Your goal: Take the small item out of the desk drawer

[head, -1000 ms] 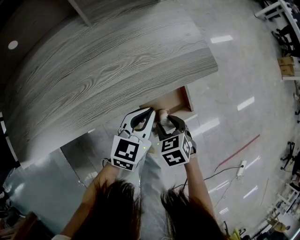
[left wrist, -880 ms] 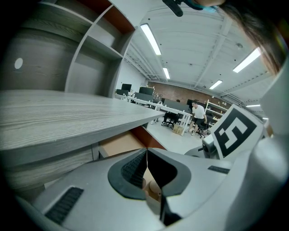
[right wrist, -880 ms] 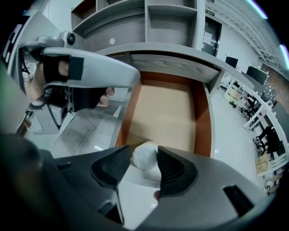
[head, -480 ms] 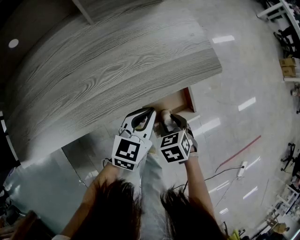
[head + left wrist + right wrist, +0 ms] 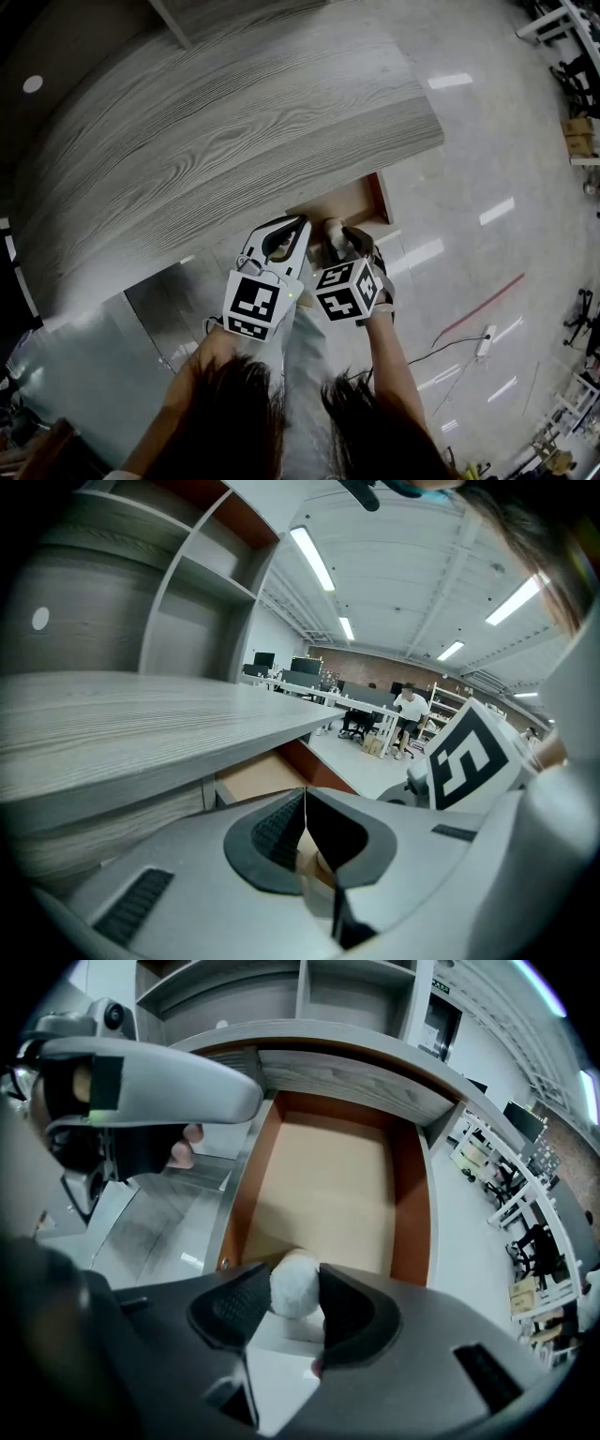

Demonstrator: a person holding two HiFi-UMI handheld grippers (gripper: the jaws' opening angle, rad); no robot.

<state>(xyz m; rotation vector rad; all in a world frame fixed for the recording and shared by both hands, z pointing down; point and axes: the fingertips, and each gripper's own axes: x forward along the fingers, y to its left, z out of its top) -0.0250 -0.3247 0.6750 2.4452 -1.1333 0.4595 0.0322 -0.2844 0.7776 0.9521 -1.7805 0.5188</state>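
the small item [image 5: 294, 1285] is a white, round ball with a fuzzy surface, pinched from both sides between the dark ribbed pads of the right hand-held gripper [image 5: 295, 1296], which is clenched on it. its lower part is hidden behind those pads. it hangs over the near end of the open drawer [image 5: 323, 1180], a shallow box with a smooth tan bottom and reddish-brown side walls; whether the ball clears the drawer bottom cannot be told. in the head view the ball shows only as a pale blob at the gripper's tips. just beside it, the left hand-held gripper [image 5: 305, 795] is closed with its tips meeting and nothing between them, leaving an oval gap behind the tips through which a bit of tan shows. both grippers have matte grey moulded shells and carry black-and-white marker cubes [image 5: 251, 307]. the drawer sticks out from under the table [image 5: 234, 141], whose broad grey top has a strong wood grain and a curved edge. around it lies a glossy pale floor [image 5: 487, 169] with light reflections. the person's arms [image 5: 394, 361] are cut off at the lower edge.
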